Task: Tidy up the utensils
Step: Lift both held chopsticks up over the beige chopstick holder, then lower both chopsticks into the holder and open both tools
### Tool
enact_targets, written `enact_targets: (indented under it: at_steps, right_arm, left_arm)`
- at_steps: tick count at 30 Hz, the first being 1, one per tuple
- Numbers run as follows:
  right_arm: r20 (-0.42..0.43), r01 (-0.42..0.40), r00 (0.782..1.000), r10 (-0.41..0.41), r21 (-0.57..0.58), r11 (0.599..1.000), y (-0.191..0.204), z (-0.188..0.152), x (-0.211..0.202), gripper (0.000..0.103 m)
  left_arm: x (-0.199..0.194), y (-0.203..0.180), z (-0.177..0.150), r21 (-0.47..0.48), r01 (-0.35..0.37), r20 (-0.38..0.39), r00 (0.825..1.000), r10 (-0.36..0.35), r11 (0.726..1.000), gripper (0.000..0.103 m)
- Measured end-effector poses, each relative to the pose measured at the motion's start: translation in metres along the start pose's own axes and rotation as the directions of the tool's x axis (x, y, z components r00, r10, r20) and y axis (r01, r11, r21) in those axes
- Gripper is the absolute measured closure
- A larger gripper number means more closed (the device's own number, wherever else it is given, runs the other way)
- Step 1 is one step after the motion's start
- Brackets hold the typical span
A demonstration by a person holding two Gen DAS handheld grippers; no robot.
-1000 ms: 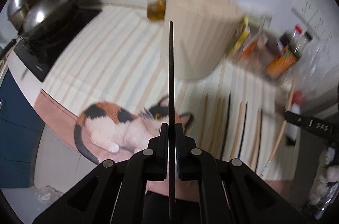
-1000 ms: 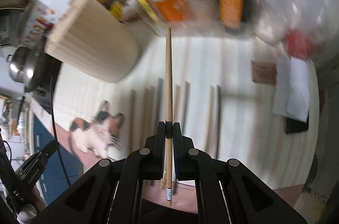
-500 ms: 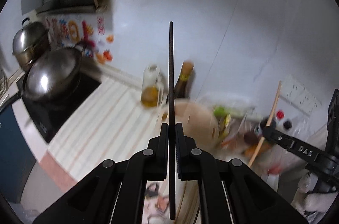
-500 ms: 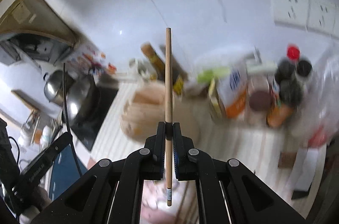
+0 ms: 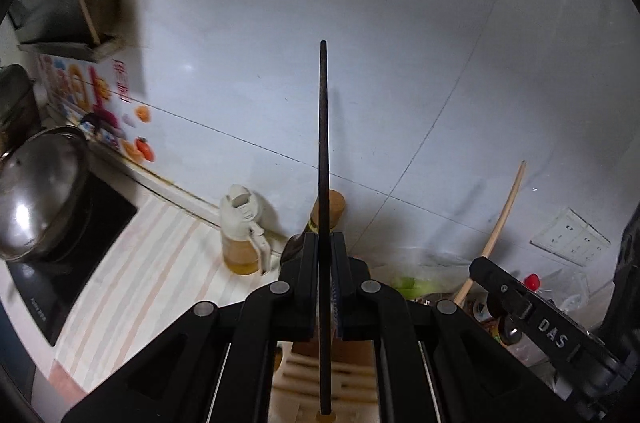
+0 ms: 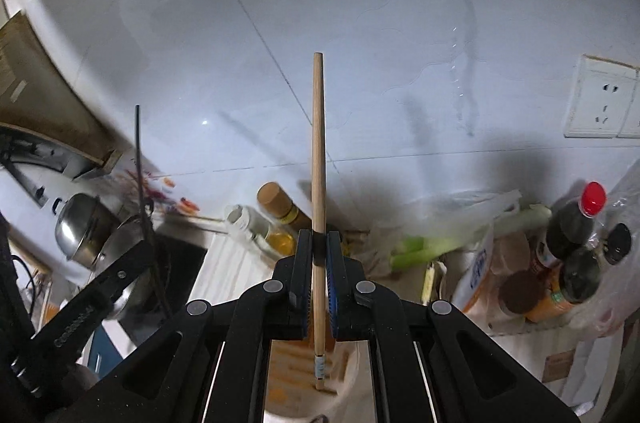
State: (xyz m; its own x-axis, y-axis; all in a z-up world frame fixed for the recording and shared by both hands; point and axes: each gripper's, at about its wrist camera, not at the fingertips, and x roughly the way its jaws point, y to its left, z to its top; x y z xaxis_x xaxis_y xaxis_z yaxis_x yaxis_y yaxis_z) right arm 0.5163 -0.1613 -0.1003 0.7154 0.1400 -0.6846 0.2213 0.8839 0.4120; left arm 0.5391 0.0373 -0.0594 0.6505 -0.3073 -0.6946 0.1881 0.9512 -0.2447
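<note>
— Left gripper [image 5: 324,255]?
— Clamped on a black chopstick [image 5: 323,143], raised against the white tiled wall [image 5: 400,43], above the wooden holder [image 5: 304,379] on the striped counter [image 5: 152,263].
— Right gripper [image 6: 319,255]?
— Pinched a light wooden chopstick [image 6: 318,143], tip up, oil bottle [image 6: 276,239] beyond. Leek [image 6: 460,239] and sauce bottles [image 6: 568,227] off right.

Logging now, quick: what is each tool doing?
Left tool: closed on the dark chopstick.
Right tool: closed on the light wooden chopstick.
</note>
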Motion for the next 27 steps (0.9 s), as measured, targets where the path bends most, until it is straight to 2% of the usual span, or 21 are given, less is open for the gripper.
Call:
enact_targets:
  at_steps: [8, 13, 19, 27]
  right_arm:
    - [0.047, 0.025, 0.999, -0.026, 0.028, 0.999, -0.006, 0.003, 0.025, 0.096]
    - [0.070, 0.018, 0.997, -0.021, 0.042, 0.999, -0.010, 0.001, 0.029, 0.096]
    - [0.135, 0.003, 0.991, -0.007, 0.035, 0.999, -0.006, 0.001, 0.023, 0.096]
    - [0.100, 0.010, 0.995, -0.010, -0.005, 1.000, 0.000, -0.015, 0.029, 0.096]
  left_arm:
    - [0.049, -0.007, -0.001, 0.031, 0.021, -0.045, 0.999, -0.020, 0.999, 0.100]
    - [0.066, -0.011, -0.007, 0.056, 0.027, -0.049, 0.998, -0.024, 0.998, 0.100]
    - [0.072, -0.015, -0.010, 0.096, 0.013, -0.034, 0.999, -0.010, 0.995, 0.100]
    - [0.069, -0.011, -0.026, 0.111, 0.024, -0.079, 0.997, -0.016, 0.994, 0.100]
